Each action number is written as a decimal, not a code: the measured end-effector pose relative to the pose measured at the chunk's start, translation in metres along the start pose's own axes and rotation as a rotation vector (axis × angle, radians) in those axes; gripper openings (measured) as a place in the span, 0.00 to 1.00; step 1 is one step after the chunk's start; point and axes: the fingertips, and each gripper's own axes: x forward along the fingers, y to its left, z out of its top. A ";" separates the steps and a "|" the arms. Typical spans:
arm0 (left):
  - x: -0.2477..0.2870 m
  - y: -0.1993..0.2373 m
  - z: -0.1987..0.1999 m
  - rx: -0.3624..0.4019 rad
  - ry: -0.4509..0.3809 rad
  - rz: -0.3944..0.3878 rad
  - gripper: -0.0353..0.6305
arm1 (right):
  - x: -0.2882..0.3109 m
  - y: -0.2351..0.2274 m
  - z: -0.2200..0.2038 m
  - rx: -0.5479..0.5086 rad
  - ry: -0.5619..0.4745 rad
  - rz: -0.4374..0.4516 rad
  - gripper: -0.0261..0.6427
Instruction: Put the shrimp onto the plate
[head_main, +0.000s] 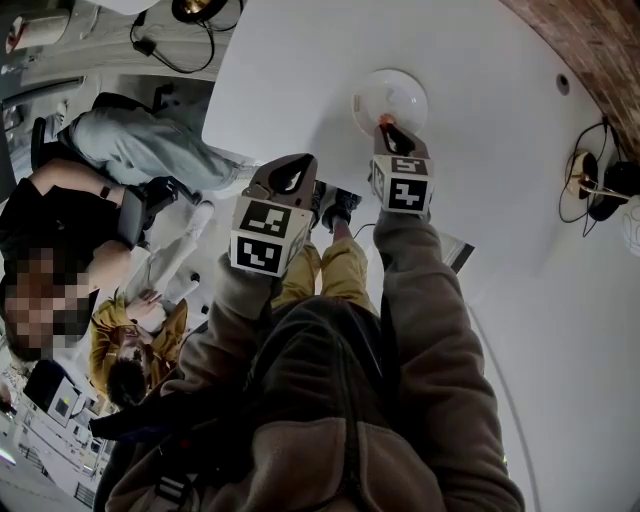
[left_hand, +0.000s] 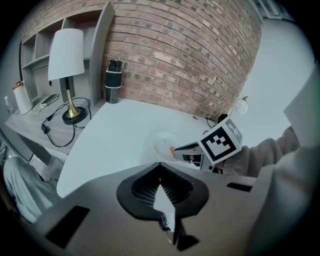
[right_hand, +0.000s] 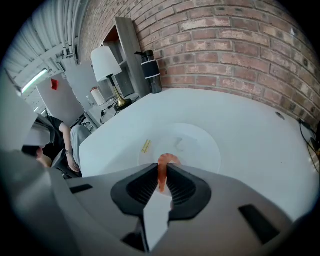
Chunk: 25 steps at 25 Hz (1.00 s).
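Head view: a round white table fills the far half of the scene. A round white shallow plate sits on it toward the near edge, in front of the person. A small curled orange shrimp is at the near rim of the plate, clamped in the right gripper.

Right gripper view: the right gripper's two black ribbed jaws are closed on the shrimp. The body of the shrimp stands upright between the pads and its curled end projects past the tips. The shrimp is over the near rim of the plate; contact with the plate cannot be determined. A small yellow label lies on the table just left of the plate.

Arm pose: the right arm, in a grey-brown fleece sleeve, is extended forward over the table, and its gripper points at the plate. The left gripper is held nearer and to the left, off the table edge and well apart from the plate.

Left gripper view: the left gripper's jaws are together at the tips with nothing between them. The plate and the right gripper lie beyond them.
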 end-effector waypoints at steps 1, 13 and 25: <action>0.000 0.000 0.000 -0.002 0.000 -0.001 0.06 | 0.001 0.000 0.000 -0.004 0.006 -0.001 0.12; -0.005 0.005 -0.003 -0.018 -0.006 0.011 0.06 | 0.013 -0.003 0.001 -0.043 0.080 -0.006 0.12; -0.006 0.010 -0.005 -0.020 -0.001 0.026 0.06 | 0.020 -0.007 0.001 -0.018 0.107 0.021 0.12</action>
